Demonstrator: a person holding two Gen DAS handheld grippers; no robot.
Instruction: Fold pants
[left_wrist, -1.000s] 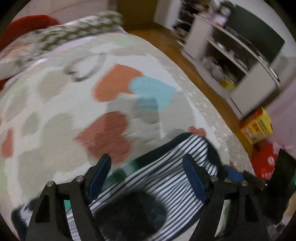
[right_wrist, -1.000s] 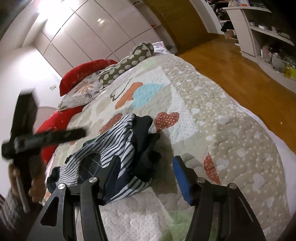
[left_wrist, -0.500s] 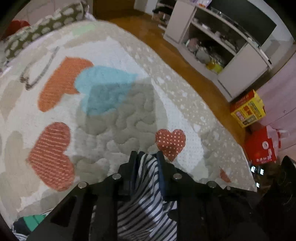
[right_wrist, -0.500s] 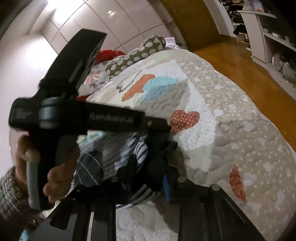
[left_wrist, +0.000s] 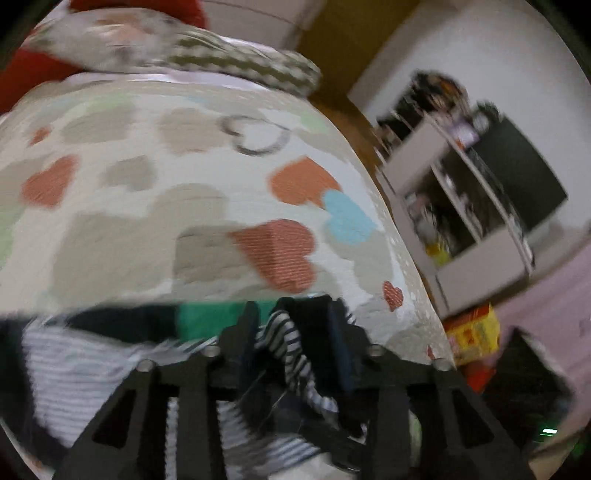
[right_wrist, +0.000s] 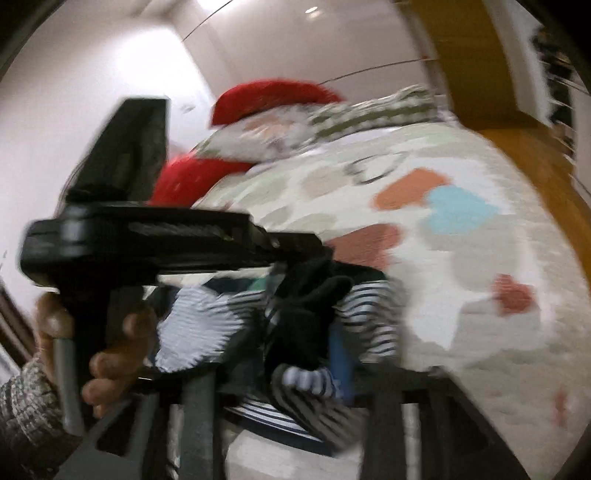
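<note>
The pants (left_wrist: 77, 373) are navy-and-white striped with a dark waistband and lie bunched on the heart-patterned quilt (left_wrist: 147, 206). My left gripper (left_wrist: 295, 332) is shut on a bunched fold of the striped fabric and dark band. My right gripper (right_wrist: 295, 354) is shut on the pants (right_wrist: 195, 328) close beside it, with dark cloth between its fingers. In the right wrist view the left gripper's black body (right_wrist: 147, 243) and the hand holding it fill the left side. Both views are motion-blurred.
Red and patterned pillows (right_wrist: 273, 110) lie at the head of the bed. A grey shelf unit (left_wrist: 472, 221) and yellow and red boxes (left_wrist: 472, 336) stand on the wooden floor to the right of the bed. A green patch (left_wrist: 207, 317) shows under the pants.
Both grippers were open over the pants, then closed on the fabric. They now hold it and swing, the left view turning toward the pillows.
</note>
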